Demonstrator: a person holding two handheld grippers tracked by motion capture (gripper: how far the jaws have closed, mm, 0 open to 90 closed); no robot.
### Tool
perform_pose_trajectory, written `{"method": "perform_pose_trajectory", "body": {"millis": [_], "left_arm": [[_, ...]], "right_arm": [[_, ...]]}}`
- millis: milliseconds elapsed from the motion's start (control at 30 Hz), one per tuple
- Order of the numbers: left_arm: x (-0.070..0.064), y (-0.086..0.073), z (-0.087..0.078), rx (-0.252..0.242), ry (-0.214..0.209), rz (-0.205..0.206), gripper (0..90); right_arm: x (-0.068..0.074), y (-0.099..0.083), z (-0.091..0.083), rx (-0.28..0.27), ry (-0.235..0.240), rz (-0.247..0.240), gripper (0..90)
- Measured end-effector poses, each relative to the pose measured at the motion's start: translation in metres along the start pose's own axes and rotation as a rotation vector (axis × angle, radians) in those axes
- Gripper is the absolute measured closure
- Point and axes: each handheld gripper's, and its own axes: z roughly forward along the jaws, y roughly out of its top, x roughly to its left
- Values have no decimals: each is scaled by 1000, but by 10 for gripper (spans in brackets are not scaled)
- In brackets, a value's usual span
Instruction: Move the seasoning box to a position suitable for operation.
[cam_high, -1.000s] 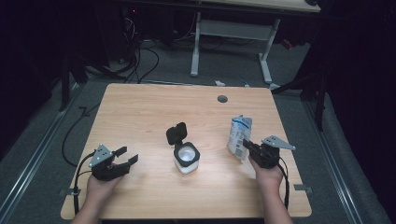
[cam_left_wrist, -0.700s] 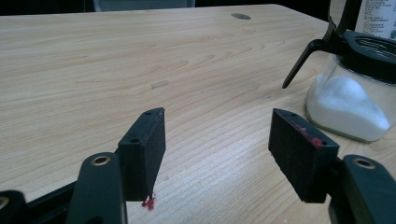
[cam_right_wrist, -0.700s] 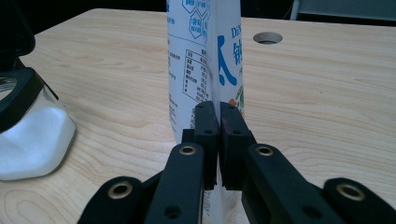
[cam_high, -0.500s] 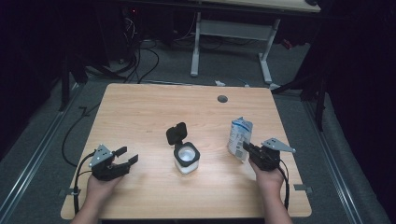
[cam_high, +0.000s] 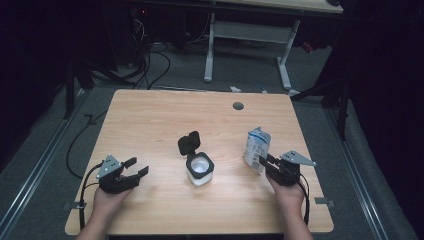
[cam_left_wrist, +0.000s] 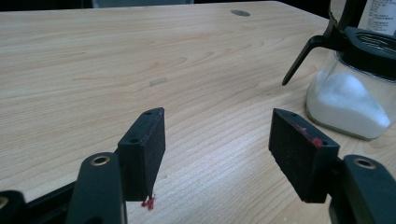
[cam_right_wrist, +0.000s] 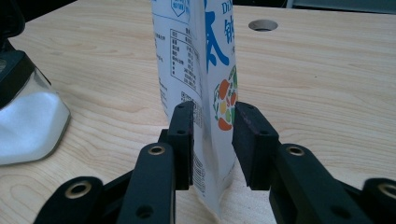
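Observation:
A white and blue printed pouch (cam_high: 257, 142) stands upright at the table's right side. My right gripper (cam_high: 262, 162) is shut on its lower edge; in the right gripper view the pouch (cam_right_wrist: 196, 46) is pinched between both pads of the right gripper (cam_right_wrist: 212, 126). A clear glass jar (cam_high: 200, 170) of white powder sits mid-table, its black flip lid (cam_high: 190, 143) standing open. My left gripper (cam_high: 136, 166) rests low at the front left, open and holding nothing. In the left gripper view the left gripper (cam_left_wrist: 217, 140) is spread wide, with the jar (cam_left_wrist: 348, 93) off to the right.
The wooden table (cam_high: 150, 120) has a round cable hole (cam_high: 238, 106) near its far edge. Dark floor, cables and a desk frame (cam_high: 210, 50) lie beyond it. Bare wood stretches across the table's left and back.

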Motion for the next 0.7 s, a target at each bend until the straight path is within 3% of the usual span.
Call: {"method": "perform_pose_trajectory", "body": {"millis": [700], "left_arm": [[0, 0, 0, -1, 1, -1, 367]], "right_arm": [[3, -3, -3, 7, -20, -13, 542]]}}
